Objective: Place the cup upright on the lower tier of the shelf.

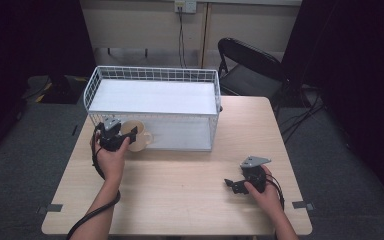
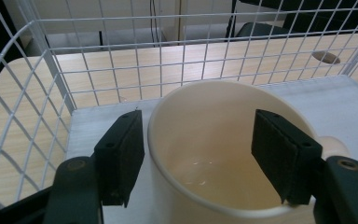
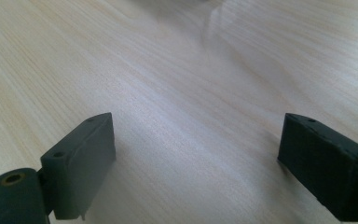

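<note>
Left gripper [image 2: 198, 156]: two black jaws standing apart, one outside the left wall of a cream mug [image 2: 214, 163], the other inside its rim on the right, clear of the wall. Mug: upright, empty, handle to the right. White wire basket [image 2: 37, 93]: mesh walls around a white floor. Wooden table [image 2: 23, 74] beyond.

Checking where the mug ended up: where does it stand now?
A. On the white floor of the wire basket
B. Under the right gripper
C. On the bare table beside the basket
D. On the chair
A: the mug stands on the white floor of the wire basket, whose mesh rises behind it, with the left gripper open, one jaw outside the rim and one inside.
</note>
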The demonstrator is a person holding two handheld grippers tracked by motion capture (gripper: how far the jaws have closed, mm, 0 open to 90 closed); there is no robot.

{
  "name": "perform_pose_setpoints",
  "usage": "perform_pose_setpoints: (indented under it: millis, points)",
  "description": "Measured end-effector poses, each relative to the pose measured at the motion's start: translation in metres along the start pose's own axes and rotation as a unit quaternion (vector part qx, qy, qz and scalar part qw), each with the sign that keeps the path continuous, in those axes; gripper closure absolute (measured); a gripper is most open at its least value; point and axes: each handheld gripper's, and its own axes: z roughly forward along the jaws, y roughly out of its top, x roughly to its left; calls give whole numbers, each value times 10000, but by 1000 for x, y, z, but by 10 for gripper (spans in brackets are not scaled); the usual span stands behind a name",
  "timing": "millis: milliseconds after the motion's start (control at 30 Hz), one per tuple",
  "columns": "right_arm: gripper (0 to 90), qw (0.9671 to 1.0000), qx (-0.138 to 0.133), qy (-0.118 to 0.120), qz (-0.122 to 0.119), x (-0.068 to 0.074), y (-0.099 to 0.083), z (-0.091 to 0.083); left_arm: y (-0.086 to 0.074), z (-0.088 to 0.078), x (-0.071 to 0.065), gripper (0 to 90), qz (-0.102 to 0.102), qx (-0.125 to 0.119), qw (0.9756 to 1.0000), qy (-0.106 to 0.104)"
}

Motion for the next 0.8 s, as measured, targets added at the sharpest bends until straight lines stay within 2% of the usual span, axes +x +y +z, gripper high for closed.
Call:
perform_pose_setpoints:
  millis: [67,167,233,467,800]
  points:
    - [102,10000,-1,0,1,0,0,0,0,-2,0,304,-42,-11,10000,-5]
    - [102,10000,-1,-1,1,0,0,0,1,-7,1,284,98,1,10000,6]
    - [102,10000,-1,-1,1,0,0,0,2,-8,1,267,9,11,10000,-56]
    - [102,10000,-2,-10,6,0,0,0,0,-12,4,245,-17,-28,9998,-177]
    - [102,10000,-2,-20,13,1,0,0,3,-23,2,223,158,16,9994,-291]
